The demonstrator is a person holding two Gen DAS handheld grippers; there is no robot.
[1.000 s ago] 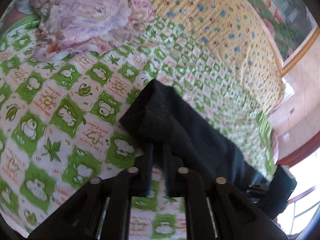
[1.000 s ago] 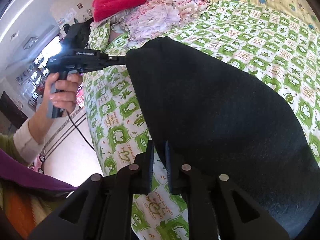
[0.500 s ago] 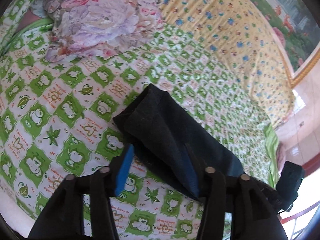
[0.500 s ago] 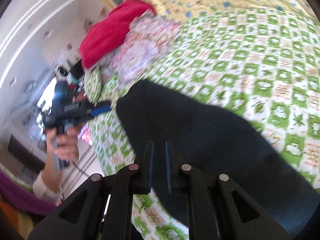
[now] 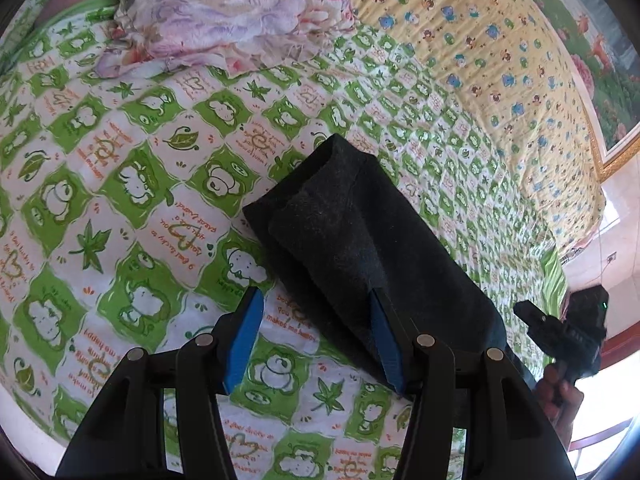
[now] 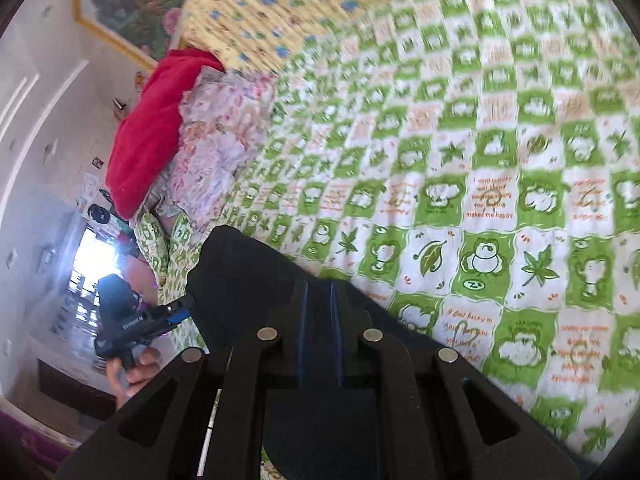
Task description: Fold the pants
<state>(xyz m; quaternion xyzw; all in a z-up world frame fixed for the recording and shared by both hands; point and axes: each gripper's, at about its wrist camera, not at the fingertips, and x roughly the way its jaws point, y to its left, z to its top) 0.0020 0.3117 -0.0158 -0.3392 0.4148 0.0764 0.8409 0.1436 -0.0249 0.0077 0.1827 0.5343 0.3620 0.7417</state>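
Dark folded pants (image 5: 360, 240) lie on the green-and-white quilt (image 5: 120, 200), running from the middle toward the lower right. My left gripper (image 5: 316, 296) is open just above their near end. Its right blue pad (image 5: 384, 340) hangs over the cloth and its left pad (image 5: 244, 336) over bare quilt, pressing nothing. In the right wrist view the pants (image 6: 248, 272) stretch away from my right gripper (image 6: 318, 292), which is shut on their dark fabric. The left gripper (image 6: 186, 308) shows at the far end, held by a hand (image 6: 136, 368). The right gripper (image 5: 520, 312) appears beyond the pants' other end.
A crumpled floral blanket (image 5: 224, 12) and a red pillow (image 6: 152, 132) lie at the head of the bed. A yellow printed sheet (image 5: 480, 60) covers the far side below a framed picture (image 5: 600, 40). The bed's edge runs close under both grippers.
The left gripper opened and let go of the pants' end, which now lies on the quilt. The right gripper rolled and swung sideways, still shut on the cloth.
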